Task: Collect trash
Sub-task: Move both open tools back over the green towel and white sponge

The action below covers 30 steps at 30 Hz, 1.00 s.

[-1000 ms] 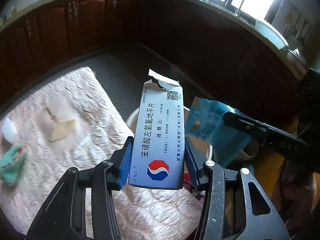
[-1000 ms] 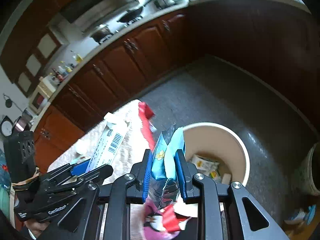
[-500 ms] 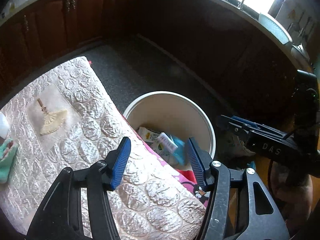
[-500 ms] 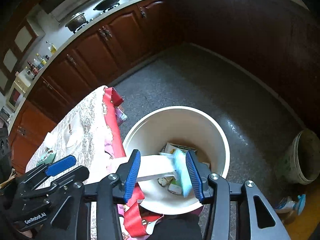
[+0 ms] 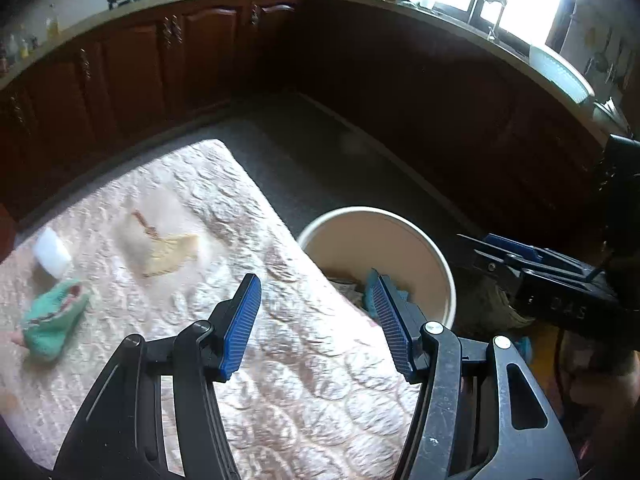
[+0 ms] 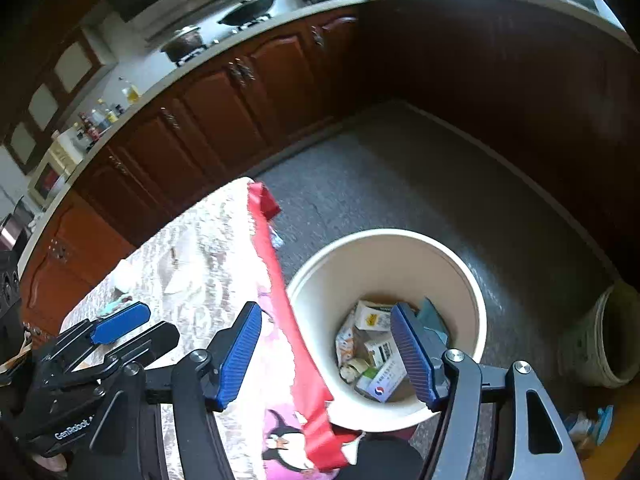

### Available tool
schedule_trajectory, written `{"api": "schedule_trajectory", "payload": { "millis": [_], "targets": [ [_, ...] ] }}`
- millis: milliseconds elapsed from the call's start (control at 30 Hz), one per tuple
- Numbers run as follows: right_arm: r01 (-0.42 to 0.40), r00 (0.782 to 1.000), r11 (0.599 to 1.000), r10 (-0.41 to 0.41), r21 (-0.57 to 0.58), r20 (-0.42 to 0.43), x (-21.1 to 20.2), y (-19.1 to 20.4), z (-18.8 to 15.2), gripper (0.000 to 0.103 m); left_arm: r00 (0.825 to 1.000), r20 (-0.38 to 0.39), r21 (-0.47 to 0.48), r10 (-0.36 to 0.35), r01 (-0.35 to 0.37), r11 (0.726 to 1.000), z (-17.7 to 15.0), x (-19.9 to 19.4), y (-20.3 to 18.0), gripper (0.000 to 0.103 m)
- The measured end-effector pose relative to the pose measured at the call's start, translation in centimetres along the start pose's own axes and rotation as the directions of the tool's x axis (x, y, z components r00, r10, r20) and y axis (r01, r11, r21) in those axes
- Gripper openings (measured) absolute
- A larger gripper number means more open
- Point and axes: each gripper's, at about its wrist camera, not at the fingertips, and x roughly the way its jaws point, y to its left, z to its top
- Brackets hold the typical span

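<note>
Beside the round cream plastic bin [image 6: 476,312], the left gripper [image 5: 316,320] stands wide and empty; the right gripper [image 6: 326,346], empty above the bin, is opening.

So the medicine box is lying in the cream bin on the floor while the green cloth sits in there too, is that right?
Not quite: the medicine box is in the cream bin, but the left wrist view shows the green cloth lying on the quilted cover.

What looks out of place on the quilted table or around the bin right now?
Two items are left on the quilted cover: a crumpled green wrapper and a small white piece, both far from the bin. The boxes and packets lie inside it; nothing spilled. Both grippers are empty; the right's jaws are opening.
</note>
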Motion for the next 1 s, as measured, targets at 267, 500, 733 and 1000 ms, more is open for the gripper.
{"api": "schedule_trajectory", "payload": {
  "millis": [267, 500, 733, 1000],
  "targets": [
    [-0.038, 0.999, 0.998, 0.039, -0.055, 0.025, -0.8, 3.4, 0.1, 0.065, 0.995, 0.068, -0.029, 0.070, -0.068, 0.997, -0.4, -3.0, 3.4, 0.057],
    [-0.090, 0.996, 0.988, 0.093, -0.127, 0.018, -0.3, 7.6, 0.0, 0.071, 0.989, 0.082, -0.081, 0.121, -0.114, 0.990, -1.9, -5.6, 8.8, 0.058],
    [-0.152, 0.988, 0.969, 0.152, -0.196, -0.019, 1.1, 11.9, -0.2, 0.075, 0.978, 0.036, -0.126, 0.205, -0.199, 0.972, -3.7, -6.7, 16.7, 0.069],
    [-0.198, 0.979, 0.954, 0.181, -0.226, -0.095, 4.1, 15.5, -0.5, 0.076, 0.949, -0.130, -0.015, 0.287, -0.291, 0.957, -5.3, -2.0, 23.5, 0.069]
  ]
}}
